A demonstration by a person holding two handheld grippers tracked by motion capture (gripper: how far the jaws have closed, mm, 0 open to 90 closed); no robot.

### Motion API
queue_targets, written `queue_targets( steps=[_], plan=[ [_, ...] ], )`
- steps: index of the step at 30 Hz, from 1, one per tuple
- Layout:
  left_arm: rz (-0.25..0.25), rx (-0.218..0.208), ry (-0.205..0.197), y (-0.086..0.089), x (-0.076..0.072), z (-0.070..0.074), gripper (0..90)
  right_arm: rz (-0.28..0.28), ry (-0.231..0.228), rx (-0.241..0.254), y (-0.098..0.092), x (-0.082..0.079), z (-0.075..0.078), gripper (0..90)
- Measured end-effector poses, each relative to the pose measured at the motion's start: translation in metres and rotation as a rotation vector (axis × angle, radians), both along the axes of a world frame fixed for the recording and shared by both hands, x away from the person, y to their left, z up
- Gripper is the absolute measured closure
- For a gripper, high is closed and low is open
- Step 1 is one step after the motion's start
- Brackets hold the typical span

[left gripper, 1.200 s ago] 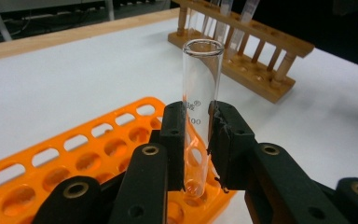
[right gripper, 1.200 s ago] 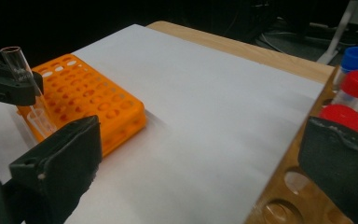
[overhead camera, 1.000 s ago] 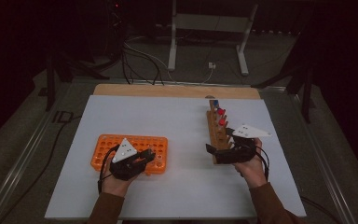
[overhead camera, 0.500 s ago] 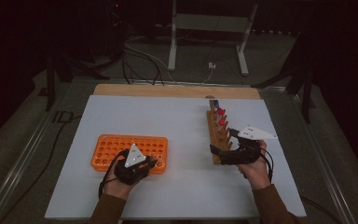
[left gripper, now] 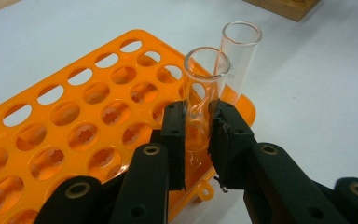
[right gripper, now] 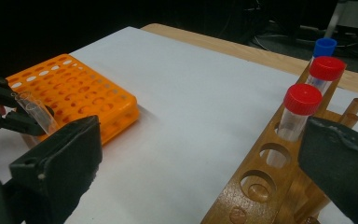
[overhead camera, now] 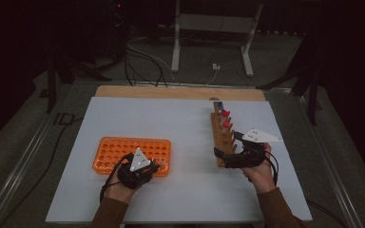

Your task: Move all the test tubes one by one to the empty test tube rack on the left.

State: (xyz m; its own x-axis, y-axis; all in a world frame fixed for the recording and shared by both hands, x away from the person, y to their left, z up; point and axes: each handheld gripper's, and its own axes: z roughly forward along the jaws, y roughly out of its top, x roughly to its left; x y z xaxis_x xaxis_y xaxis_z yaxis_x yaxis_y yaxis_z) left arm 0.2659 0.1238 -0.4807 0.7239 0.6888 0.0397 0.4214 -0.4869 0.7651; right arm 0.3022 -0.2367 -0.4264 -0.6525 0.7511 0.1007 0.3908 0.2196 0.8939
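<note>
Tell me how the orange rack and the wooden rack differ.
The orange rack is plastic, broad and flat, with many rows of small holes; the wooden rack is a narrow bar with a single row of larger holes. The wooden rack carries capped tubes, two red and one blue; the orange rack's one glass tube is uncapped. Both rest on the white table.

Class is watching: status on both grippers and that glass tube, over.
Left gripper shut on glass tube over orange rack. Right gripper open beside wooden rack. Second tube close behind.

Glass tubes (left gripper: 205, 93): 2, upper right
Red-capped tubes (right gripper: 302, 109): 2
Blue-capped tubes (right gripper: 325, 47): 1
Racks: 2, orange (overhead camera: 123, 149) and wooden (overhead camera: 221, 137)
</note>
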Motion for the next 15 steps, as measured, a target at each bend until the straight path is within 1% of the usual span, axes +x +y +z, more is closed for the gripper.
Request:
queue_targets(
  steps=[4,5,6,7,8,10,11,13,15],
  plan=[
    [-0.001,-0.009,0.002,0.001,0.000,0.000,75.5,0.002,-0.001,-0.001,0.000,0.000,-0.001,0.2],
    [-0.001,-0.022,0.006,0.002,0.000,-0.001,73.5,0.001,0.000,0.000,0.000,0.000,-0.001,0.2],
    [-0.005,-0.035,0.012,0.003,0.000,-0.001,73.5,0.001,0.000,0.000,0.000,0.000,-0.001,0.2],
    [-0.005,-0.042,0.011,0.003,0.000,-0.001,68.1,0.001,-0.001,0.001,-0.001,0.000,0.000,0.2],
    [-0.008,-0.048,0.009,0.004,0.000,0.000,65.3,0.001,-0.001,0.003,-0.001,0.000,0.000,0.2],
    [-0.015,-0.078,-0.001,0.007,-0.001,0.003,60.3,-0.002,-0.001,0.004,-0.001,0.001,0.000,0.2],
    [-0.013,-0.096,-0.010,0.008,-0.001,0.004,60.3,-0.002,-0.001,0.004,-0.001,0.001,0.000,0.2],
    [-0.017,-0.142,-0.020,0.012,-0.002,0.008,55.9,-0.004,-0.002,0.003,-0.002,0.001,0.000,0.2],
    [-0.014,-0.178,-0.031,0.017,-0.002,0.011,53.6,-0.005,-0.003,0.002,-0.002,0.002,-0.001,0.2]
  ],
)
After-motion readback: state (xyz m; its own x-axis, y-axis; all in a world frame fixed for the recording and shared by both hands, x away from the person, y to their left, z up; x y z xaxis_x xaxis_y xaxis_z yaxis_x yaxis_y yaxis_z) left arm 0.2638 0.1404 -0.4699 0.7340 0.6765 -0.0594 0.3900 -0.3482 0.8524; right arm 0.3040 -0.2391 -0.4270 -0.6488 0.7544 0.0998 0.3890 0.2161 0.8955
